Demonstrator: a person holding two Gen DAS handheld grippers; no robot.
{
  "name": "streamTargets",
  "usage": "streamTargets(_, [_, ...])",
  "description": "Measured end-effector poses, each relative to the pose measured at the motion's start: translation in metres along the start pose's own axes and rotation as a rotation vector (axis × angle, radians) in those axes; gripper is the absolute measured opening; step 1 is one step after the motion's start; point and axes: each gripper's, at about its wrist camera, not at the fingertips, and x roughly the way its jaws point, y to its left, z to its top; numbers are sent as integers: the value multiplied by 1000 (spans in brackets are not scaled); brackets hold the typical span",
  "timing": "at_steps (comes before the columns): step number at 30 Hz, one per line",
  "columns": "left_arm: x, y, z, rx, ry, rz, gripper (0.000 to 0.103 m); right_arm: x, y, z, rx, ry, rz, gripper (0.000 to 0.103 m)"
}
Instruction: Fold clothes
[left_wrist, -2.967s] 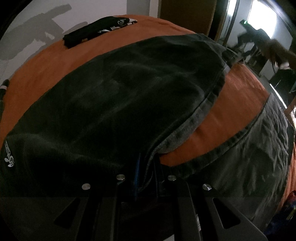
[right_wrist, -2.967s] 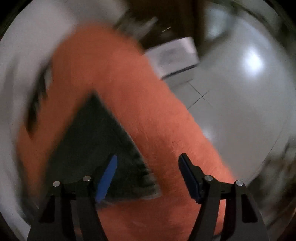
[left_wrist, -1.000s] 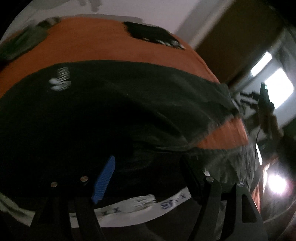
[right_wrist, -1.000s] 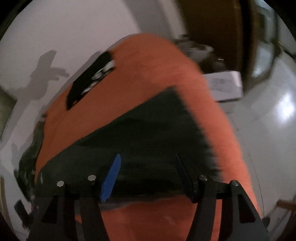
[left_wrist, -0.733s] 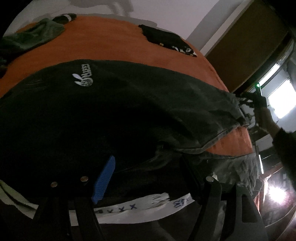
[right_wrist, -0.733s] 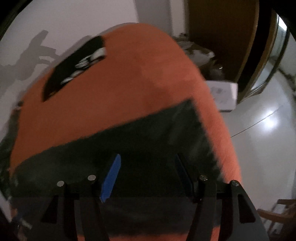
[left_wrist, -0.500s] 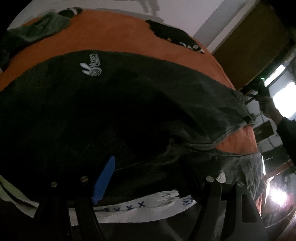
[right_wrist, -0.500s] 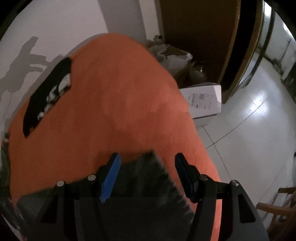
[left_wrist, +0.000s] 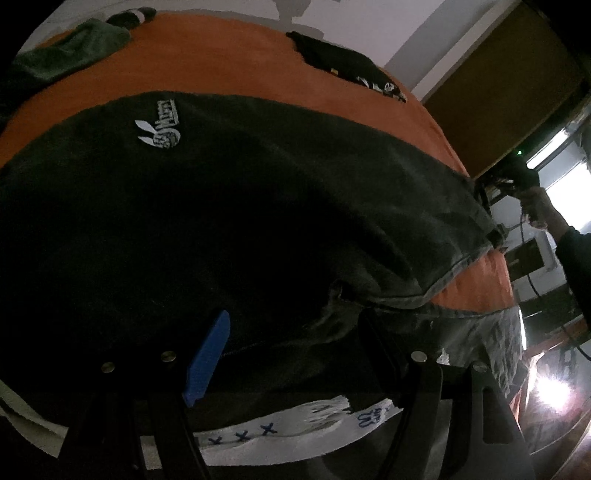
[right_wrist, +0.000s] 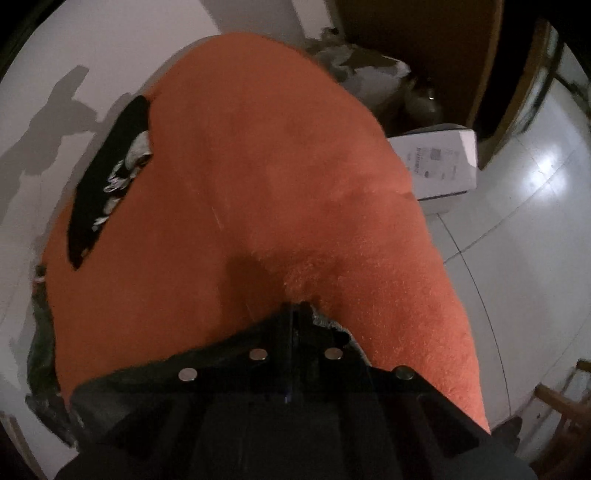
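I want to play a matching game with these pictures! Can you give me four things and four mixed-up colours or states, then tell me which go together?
Things:
1. blanket
2. dark trousers
3. left gripper
4. right gripper

States:
A. jaws apart over the waistband
B. orange
C. pinched shut on the trouser hem
D. dark grey with a white rabbit logo

Pairs: 1-B, 2-D, 3-A, 4-C

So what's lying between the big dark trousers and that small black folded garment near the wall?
Only bare orange blanket. The left wrist view shows an uncovered orange stretch between the dark trousers and the black folded garment.
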Motion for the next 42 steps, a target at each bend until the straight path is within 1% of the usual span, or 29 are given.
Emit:
streamTargets(2, [4, 2, 1, -7, 8, -2, 73, 8, -1, 4, 1, 51, -6, 8])
streamTargets(3, [6, 0, 1, -7, 16, -13, 73, 12, -1, 6, 2, 76, -8, 16])
streamTargets(4, [8, -2, 1, 0, 20, -16, 73, 15, -1, 8, 2, 96, -14, 20])
streamTargets(5, [10, -5, 2, 12, 22, -14, 73, 17, 1, 10, 1, 104, -27, 22])
streamTargets(7, [12, -14, 2, 51, 25, -14, 73, 22, 8, 14, -21, 125, -77, 22])
streamTargets(9, [14, -20, 2, 77, 26, -12, 73, 27, 17, 18, -69, 155, -133, 22])
streamTargets(11, [14, -22, 1, 87, 27, -10, 73, 27, 23, 20, -102, 152, -156, 22])
streamTargets(12, [14, -21, 0, 90, 29, -8, 73, 25, 25, 19, -114, 142, -161, 16])
streamTargets(13, [14, -21, -1, 92, 31, -7, 73, 23, 28, 19, -126, 132, -166, 1])
streamTargets(14, [14, -20, -1, 89, 31, -4, 73, 20, 30, 18, -138, 112, -172, 1])
streamTargets(16, [9, -19, -2, 82, 28, -1, 73, 5, 31, 18, -145, 23, -179, 1])
streamTargets(19, [6, -17, -3, 72, 22, -4, 73, -22, 27, 20, -113, -131, -150, 1])
streamTargets(21, [4, -17, -3, 78, 18, -6, 73, -32, 21, 24, -76, -195, -141, 1])
streamTargets(22, [4, -18, -4, 81, 16, -4, 73, -32, 18, 25, -69, -197, -140, 1])
streamTargets(26, [3, -23, -5, 92, 15, 0, 73, -3, 20, 28, -87, -169, -224, 1])
streamTargets(30, [-5, -28, -2, 110, 19, 9, 73, 12, 28, 30, -63, -214, -233, 3])
streamTargets(32, [-14, -30, -4, 132, 0, 23, 73, 9, 36, 30, -74, -204, -281, 14])
streamTargets(33, [-19, -31, -5, 144, -12, 33, 73, 6, 41, 28, -88, -208, -313, 34])
streamTargets(34, [-24, -31, -7, 154, -26, 46, 73, -1, 49, 25, -117, -234, -381, 56])
streamTargets(35, [-30, -29, -8, 152, -34, 52, 73, -10, 59, 18, -146, -268, -489, 63])
streamTargets(36, [-36, -27, -9, 148, -43, 58, 73, -20, 68, 9, -165, -307, -576, 67])
streamTargets(37, [-40, -22, -10, 135, -46, 58, 73, -30, 75, -2, -185, -342, -581, 67])
streamTargets(39, [-49, -13, -14, 103, -49, 57, 73, -47, 84, -31, -222, -395, -513, 68])
streamTargets(42, [-61, -2, -24, 61, -54, 67, 73, -56, 84, -81, -242, -395, -409, 69])
